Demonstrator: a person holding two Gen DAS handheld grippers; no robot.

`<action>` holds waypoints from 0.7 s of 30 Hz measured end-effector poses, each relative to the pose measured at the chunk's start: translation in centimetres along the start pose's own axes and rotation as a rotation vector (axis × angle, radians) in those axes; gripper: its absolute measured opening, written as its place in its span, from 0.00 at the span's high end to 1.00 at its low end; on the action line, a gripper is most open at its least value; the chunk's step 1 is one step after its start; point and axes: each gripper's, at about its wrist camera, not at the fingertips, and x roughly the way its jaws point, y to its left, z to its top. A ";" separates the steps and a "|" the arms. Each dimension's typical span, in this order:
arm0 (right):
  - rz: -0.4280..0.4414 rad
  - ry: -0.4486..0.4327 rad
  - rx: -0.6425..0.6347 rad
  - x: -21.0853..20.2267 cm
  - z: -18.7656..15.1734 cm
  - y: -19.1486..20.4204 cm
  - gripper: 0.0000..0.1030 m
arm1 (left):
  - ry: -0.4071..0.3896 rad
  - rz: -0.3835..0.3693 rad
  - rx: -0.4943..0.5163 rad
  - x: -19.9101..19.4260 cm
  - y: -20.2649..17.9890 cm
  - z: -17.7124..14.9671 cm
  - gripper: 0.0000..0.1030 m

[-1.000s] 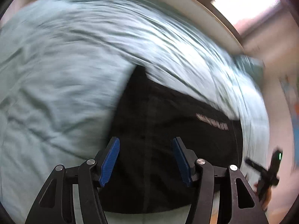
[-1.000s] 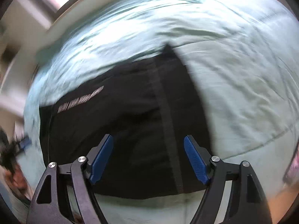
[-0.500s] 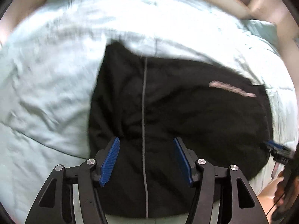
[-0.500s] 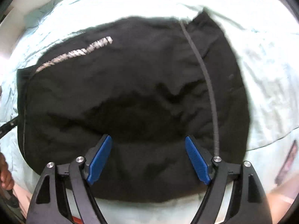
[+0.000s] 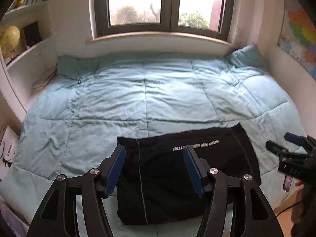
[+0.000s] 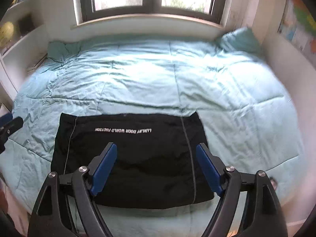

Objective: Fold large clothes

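A black garment (image 5: 177, 173) with white lettering lies folded into a flat rectangle near the front edge of the bed; it also shows in the right wrist view (image 6: 134, 158). My left gripper (image 5: 154, 167) is open and empty, held above and in front of the garment. My right gripper (image 6: 155, 165) is open and empty, also above the garment, not touching it. The right gripper also shows at the right edge of the left wrist view (image 5: 286, 148). The left gripper's tip shows at the left edge of the right wrist view (image 6: 9, 124).
The light blue quilt (image 5: 148, 90) covers the bed. Pillows lie at the far left (image 5: 69, 69) and far right (image 5: 246, 57). A window (image 5: 160, 6) is behind the bed. White shelves (image 5: 25, 45) stand at the left, a map (image 5: 300, 33) hangs at the right.
Both grippers have pulled back and tilted up from close over the garment. The whole bed and window are now in view. Both stayed open and empty.
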 end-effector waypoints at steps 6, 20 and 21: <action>0.004 -0.014 -0.002 -3.2 0.2 1.1 0.19 | -0.019 0.001 -0.044 -1.5 -1.0 0.0 0.38; 0.035 0.087 0.010 0.0 -1.1 2.7 0.19 | 0.064 0.036 -0.053 1.1 -2.2 -1.7 0.37; 0.039 0.095 0.014 0.1 -1.2 2.7 0.19 | 0.068 0.035 -0.055 1.3 -2.2 -1.7 0.37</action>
